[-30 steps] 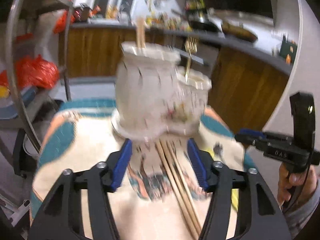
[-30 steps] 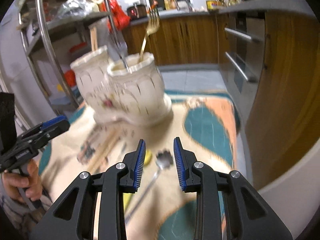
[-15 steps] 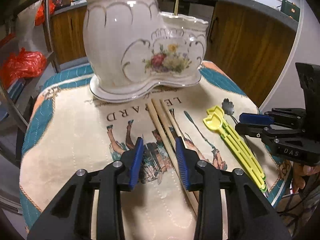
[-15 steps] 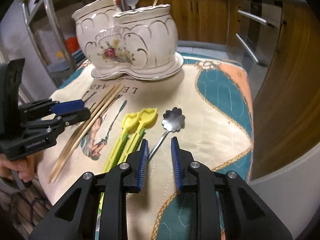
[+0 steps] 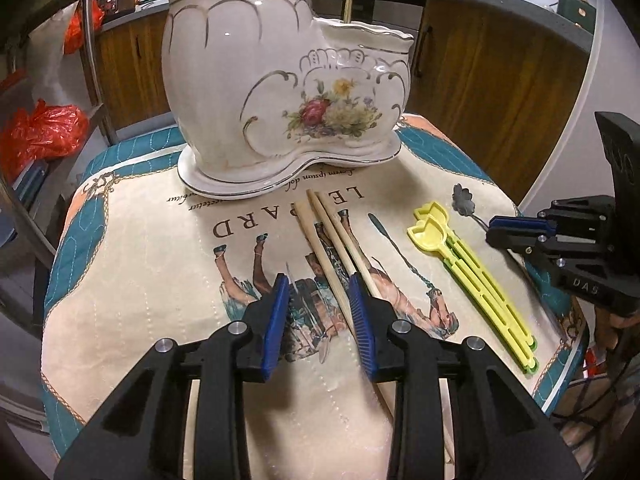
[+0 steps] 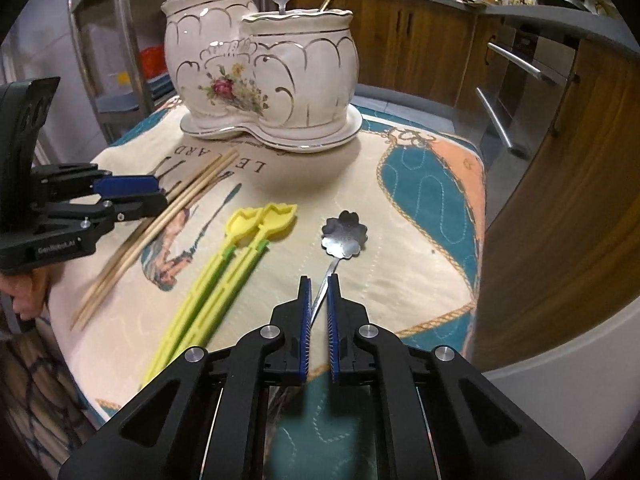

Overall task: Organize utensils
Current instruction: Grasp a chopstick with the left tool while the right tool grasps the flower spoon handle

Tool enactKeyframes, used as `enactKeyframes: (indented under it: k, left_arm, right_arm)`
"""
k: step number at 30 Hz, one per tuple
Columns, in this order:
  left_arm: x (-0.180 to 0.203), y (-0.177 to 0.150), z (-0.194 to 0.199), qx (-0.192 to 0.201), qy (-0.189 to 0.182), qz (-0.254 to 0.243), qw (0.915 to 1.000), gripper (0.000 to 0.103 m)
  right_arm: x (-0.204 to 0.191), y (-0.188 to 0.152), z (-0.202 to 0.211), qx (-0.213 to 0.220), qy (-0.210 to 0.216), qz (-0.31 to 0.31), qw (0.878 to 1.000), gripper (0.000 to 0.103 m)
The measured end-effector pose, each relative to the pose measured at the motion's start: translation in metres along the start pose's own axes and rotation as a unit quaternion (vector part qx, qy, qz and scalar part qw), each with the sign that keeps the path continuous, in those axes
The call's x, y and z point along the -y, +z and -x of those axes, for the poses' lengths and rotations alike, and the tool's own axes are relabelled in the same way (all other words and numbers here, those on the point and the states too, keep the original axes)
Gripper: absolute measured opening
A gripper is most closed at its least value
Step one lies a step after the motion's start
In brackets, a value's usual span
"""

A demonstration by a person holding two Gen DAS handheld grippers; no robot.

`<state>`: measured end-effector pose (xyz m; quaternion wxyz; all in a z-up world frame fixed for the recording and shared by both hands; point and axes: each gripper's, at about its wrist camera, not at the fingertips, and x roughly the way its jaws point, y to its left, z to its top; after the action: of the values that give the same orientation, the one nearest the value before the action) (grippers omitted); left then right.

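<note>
A white floral two-cup utensil holder (image 5: 280, 92) (image 6: 264, 68) stands at the far side of the cloth-covered table, with forks in its smaller cup. Wooden chopsticks (image 5: 332, 236) (image 6: 176, 208), yellow-green plastic utensils (image 5: 468, 264) (image 6: 236, 252) and a flower-shaped metal spoon (image 6: 345, 234) (image 5: 463, 200) lie on the cloth. My left gripper (image 5: 319, 286) is open, its jaws straddling the chopsticks low over the cloth. My right gripper (image 6: 319, 288) is nearly closed around the spoon's handle, a narrow gap still showing.
The table is small, and its patterned cloth (image 6: 424, 184) drops off at the right and near edges. Wooden kitchen cabinets (image 6: 560, 184) stand close on the right. A metal rack (image 5: 92, 52) with red bags stands at the left.
Both grippers came down toward the table. The left jaws narrowed, then opened wider around the chopsticks. The right jaws narrowed onto the spoon's handle.
</note>
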<state>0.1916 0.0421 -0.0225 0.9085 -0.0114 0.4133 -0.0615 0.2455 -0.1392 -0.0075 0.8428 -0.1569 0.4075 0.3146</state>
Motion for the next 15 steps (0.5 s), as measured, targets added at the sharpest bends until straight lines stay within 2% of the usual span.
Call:
enactKeyframes:
  k: [5, 11, 15]
  left_arm:
    - [0.002, 0.003, -0.001, -0.013, 0.000, -0.016, 0.9998, 0.032]
    - [0.003, 0.017, -0.006, -0.071, -0.009, -0.037, 0.9968, 0.032]
    - [0.008, 0.031, -0.012, -0.127, 0.000, -0.065, 0.9898, 0.032]
  right_arm:
    - [0.007, 0.002, 0.002, -0.028, 0.020, -0.009, 0.999, 0.009]
    - [0.003, 0.021, -0.006, -0.112, 0.014, 0.006, 0.994, 0.009]
    - [0.004, 0.033, -0.014, -0.166, 0.017, -0.006, 0.986, 0.009]
